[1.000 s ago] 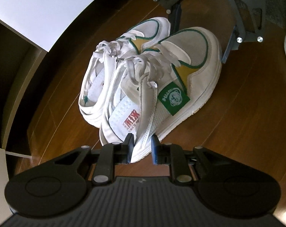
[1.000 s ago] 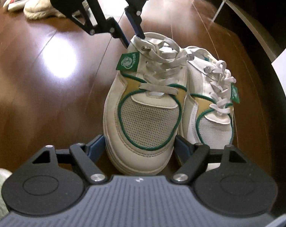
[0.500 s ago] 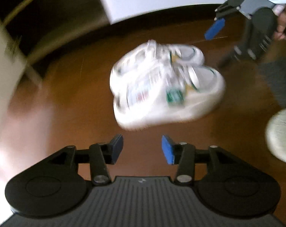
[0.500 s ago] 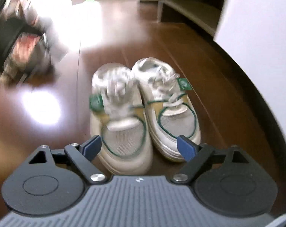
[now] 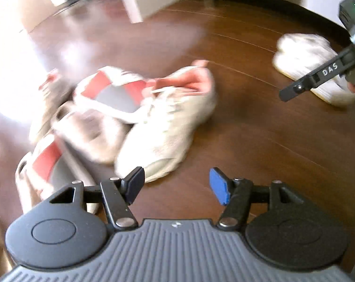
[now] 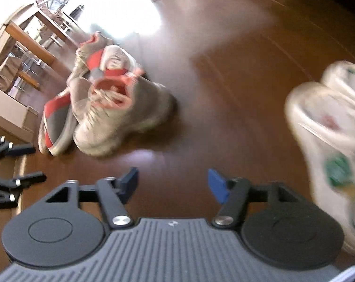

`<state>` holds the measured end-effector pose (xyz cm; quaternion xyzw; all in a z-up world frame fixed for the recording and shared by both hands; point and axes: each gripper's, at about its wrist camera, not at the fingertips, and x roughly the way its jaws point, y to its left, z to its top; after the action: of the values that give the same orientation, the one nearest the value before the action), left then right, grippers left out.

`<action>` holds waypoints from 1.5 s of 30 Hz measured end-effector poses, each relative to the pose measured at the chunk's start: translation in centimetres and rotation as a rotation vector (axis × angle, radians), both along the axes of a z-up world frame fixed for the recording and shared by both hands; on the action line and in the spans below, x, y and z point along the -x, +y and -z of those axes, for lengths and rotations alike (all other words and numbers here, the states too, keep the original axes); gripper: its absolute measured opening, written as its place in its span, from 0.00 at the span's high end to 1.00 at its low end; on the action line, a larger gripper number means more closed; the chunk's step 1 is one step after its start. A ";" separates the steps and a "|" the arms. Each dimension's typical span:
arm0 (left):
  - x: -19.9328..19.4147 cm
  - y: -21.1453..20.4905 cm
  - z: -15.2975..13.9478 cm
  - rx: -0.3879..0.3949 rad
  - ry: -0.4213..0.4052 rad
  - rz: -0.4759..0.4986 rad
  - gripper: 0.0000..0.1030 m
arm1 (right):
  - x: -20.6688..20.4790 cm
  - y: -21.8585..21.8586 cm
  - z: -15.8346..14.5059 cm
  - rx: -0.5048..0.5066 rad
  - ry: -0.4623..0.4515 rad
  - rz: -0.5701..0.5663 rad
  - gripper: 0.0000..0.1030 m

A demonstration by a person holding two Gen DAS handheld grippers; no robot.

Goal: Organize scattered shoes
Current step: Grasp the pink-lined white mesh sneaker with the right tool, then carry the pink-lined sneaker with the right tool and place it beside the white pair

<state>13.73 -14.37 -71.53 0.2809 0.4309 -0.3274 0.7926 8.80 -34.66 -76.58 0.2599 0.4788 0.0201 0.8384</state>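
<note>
Both grippers, left gripper [image 5: 176, 183] and right gripper [image 6: 172, 183], are held apart and empty; the heaped red-and-grey shoes [image 5: 135, 117] ahead should be separated singly, gripped at the heel collar.

Bare floor [image 6: 224, 94] lies open between the heaped red-and-grey shoes [image 6: 102, 108] (overlapping) and the white pair [image 6: 332, 127].
</note>
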 end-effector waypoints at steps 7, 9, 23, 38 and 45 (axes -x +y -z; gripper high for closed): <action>-1.3 1.9 -0.3 0.045 0.001 -0.101 0.38 | -8.7 3.9 0.2 0.074 0.002 0.134 0.52; -1.0 2.4 -0.4 0.046 -0.008 -0.100 0.38 | -10.5 4.6 1.5 0.077 0.056 0.187 0.51; 1.0 2.2 -0.8 0.014 -0.011 -0.038 0.35 | -11.3 4.8 2.5 0.240 -0.017 -0.557 0.71; 6.4 -3.1 3.4 0.054 0.217 0.305 0.35 | 1.8 -1.4 -2.1 0.185 -0.095 -0.291 0.12; 5.9 -6.4 5.9 -0.017 0.242 0.509 0.36 | 10.9 2.8 2.3 0.368 -0.030 -0.373 0.08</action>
<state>7.80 -20.73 -77.42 0.3456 0.4405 -0.5436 0.6254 -2.10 -31.89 -78.91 0.0099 0.5015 0.0906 0.8603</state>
